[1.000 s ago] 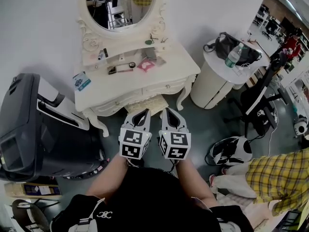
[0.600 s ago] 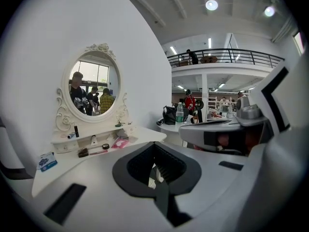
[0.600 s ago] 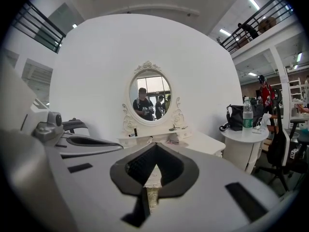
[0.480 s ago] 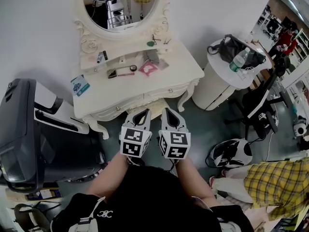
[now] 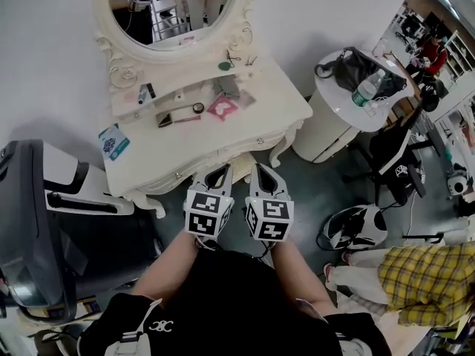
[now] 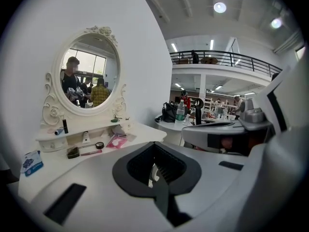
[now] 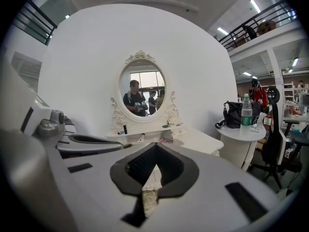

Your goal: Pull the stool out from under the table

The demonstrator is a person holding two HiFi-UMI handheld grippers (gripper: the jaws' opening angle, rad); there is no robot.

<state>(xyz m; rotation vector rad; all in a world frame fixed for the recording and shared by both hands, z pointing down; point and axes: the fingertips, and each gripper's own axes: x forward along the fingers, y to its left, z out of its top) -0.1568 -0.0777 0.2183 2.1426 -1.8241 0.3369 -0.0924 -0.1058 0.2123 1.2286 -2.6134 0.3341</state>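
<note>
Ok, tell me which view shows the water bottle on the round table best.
The right gripper view: the water bottle stands side-on at full height beside the black bag. The head view shows the bottle from above, foreshortened. The left gripper view has it small and far off.

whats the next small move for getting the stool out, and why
Probably open both jaws. The left gripper and right gripper are shut and empty, side by side at the table's front edge. The stool sits tucked under the table, showing between their tips. Shut jaws can't take hold of the seat's front edge, so opening likely comes before any pull.
</note>
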